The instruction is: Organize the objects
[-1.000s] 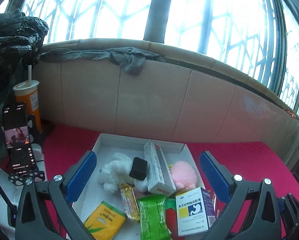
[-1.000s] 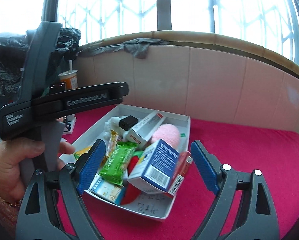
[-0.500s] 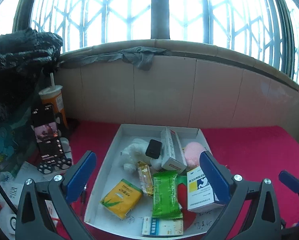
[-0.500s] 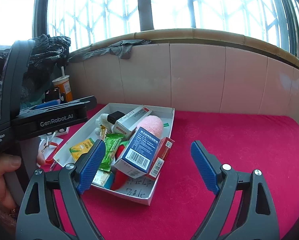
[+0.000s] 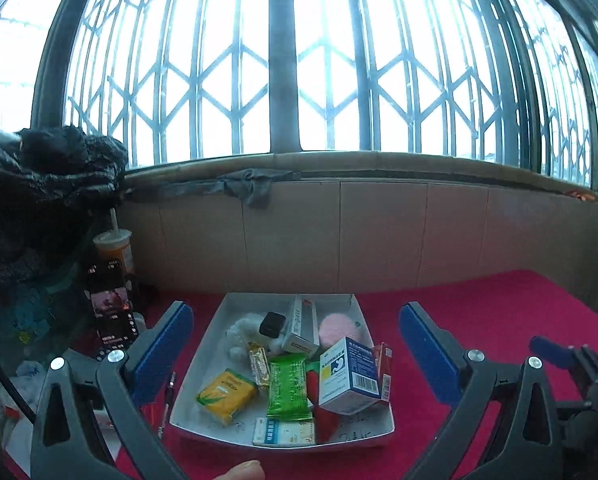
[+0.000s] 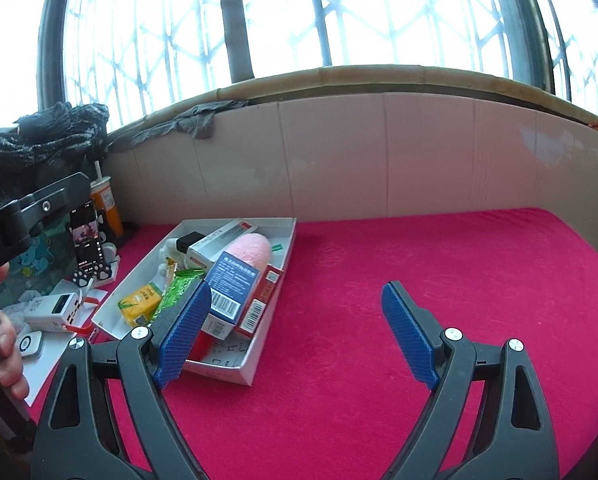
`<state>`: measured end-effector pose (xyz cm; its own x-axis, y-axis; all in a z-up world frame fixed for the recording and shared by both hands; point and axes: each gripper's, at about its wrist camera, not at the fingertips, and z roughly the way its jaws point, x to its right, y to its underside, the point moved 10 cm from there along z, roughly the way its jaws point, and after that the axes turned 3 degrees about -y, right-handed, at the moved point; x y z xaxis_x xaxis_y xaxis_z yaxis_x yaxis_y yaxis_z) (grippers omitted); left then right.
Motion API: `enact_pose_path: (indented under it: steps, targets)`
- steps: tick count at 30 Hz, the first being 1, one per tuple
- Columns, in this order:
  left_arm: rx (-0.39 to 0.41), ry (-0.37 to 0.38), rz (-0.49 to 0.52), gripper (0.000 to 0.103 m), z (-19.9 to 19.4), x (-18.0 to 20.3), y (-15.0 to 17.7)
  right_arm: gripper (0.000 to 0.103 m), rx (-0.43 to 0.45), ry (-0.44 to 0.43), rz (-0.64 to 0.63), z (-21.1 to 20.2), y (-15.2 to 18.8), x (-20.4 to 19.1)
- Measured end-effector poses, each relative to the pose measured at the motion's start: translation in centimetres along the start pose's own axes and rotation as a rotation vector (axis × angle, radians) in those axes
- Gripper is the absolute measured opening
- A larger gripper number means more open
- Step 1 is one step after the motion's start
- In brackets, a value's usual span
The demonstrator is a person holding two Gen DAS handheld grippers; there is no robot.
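A white cardboard tray [image 5: 203, 356] [image 6: 241, 364] sits on the red cloth and holds several objects: a blue-and-white medicine box [image 5: 349, 376] [image 6: 233, 284], a green packet [image 5: 287, 386], a yellow packet [image 5: 227, 396] [image 6: 139, 304], a pink fluffy toy [image 5: 335, 326] [image 6: 251, 250], a long white box [image 5: 303, 324] and a small black block [image 5: 272, 325]. My left gripper [image 5: 295, 354] is open and empty, held back above the tray's near end. My right gripper [image 6: 295, 334] is open and empty over the cloth, to the right of the tray.
A phone on a stand [image 5: 111, 308] [image 6: 87, 240], an orange drink cup [image 5: 115, 248], a white power bank [image 6: 55, 308] and papers lie left of the tray. A tiled wall [image 6: 379, 160] runs behind. The red cloth [image 6: 439, 272] stretches to the right.
Both grippers have pulled back and up from the tray, so it looks smaller and farther. The objects in the tray have not moved. Both grippers stay open.
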<state>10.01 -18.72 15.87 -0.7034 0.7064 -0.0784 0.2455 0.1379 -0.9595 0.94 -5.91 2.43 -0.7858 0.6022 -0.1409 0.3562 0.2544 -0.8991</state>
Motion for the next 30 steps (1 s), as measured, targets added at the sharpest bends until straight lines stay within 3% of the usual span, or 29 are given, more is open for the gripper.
enact_pose_path:
  steps: [3, 12, 17, 23, 24, 27, 30]
  targets:
    - [0.008, -0.014, 0.011, 0.103, -0.7, 0.7, 0.3, 0.088, 0.036, 0.014, -0.004, -2.1, 0.0, 0.9]
    - [-0.109, -0.065, -0.085, 0.103, -0.2, -0.9, 2.9, 0.088, 0.085, 0.066, -0.042, -5.6, 1.4, 2.4]
    - [-0.137, -0.053, -0.084, 0.103, -0.1, -0.3, 3.7, 0.088, 0.059, 0.054, -0.026, -5.8, 2.4, 2.9]
    - [-0.164, -0.031, -0.105, 0.103, 0.0, 0.4, 4.1, 0.088, 0.096, 0.063, -0.047, -6.7, 2.0, 2.9]
    - [-0.169, -0.027, -0.113, 0.103, 0.1, 0.4, 4.2, 0.088, 0.099, 0.068, -0.048, -6.7, 2.0, 3.0]
    - [-0.176, -0.034, -0.125, 0.103, 0.1, 0.2, 4.3, 0.103, 0.097, 0.071, -0.043, -6.6, 2.2, 3.2]
    - [-0.174, -0.050, -0.120, 0.103, 0.1, -0.2, 4.3, 0.103, 0.100, 0.059, -0.020, -6.6, 2.3, 3.5]
